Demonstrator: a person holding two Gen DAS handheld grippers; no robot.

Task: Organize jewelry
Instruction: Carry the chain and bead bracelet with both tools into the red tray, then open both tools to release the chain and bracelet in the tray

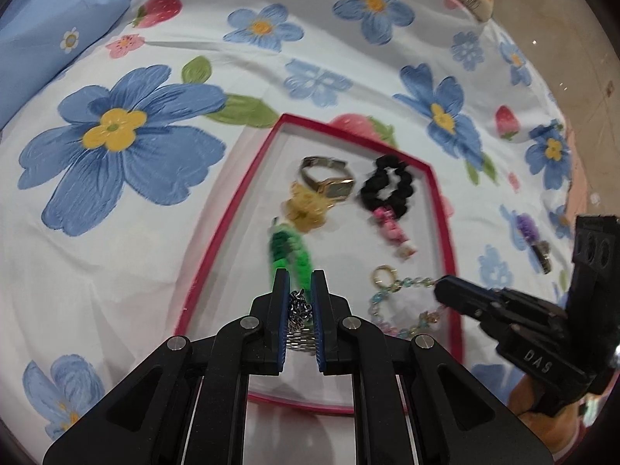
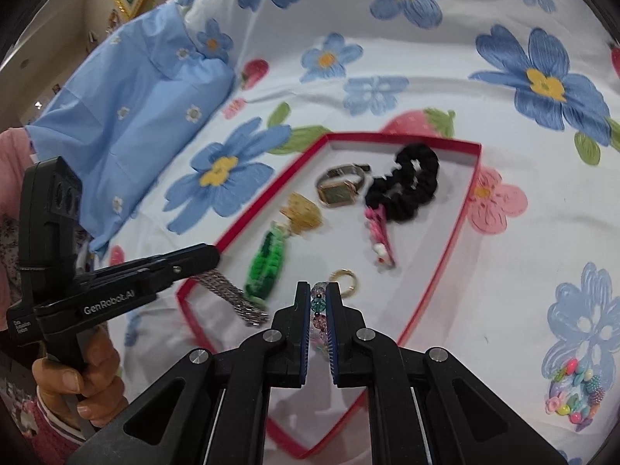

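Note:
My left gripper [image 1: 298, 283] is shut on a silver metal chain [image 1: 297, 312] just over the near end of a red-rimmed white box [image 1: 232, 213]. My right gripper [image 2: 319, 290] is shut on a pastel beaded chain [image 2: 318, 304] whose gold ring [image 2: 343, 281] hangs over the same box [image 2: 457, 232]. In the right wrist view the left gripper [image 2: 211, 252] comes in from the left with the silver chain [image 2: 232, 296] dangling. The box holds a gold watch [image 1: 329, 180], a yellow flower clip [image 1: 306, 211], a green knitted piece [image 1: 290, 248], a black scrunchie [image 1: 387, 186] and a pink clip [image 1: 391, 232].
The box lies on a floral bedsheet [image 1: 116, 271]. A colourful bead bracelet [image 2: 573, 395] lies on the sheet to the right of the box, and a purple-tufted piece [image 1: 529, 230] nearby. A blue pillow [image 2: 128, 116] lies at the back left. A person's hand [image 2: 77, 383] grips the left handle.

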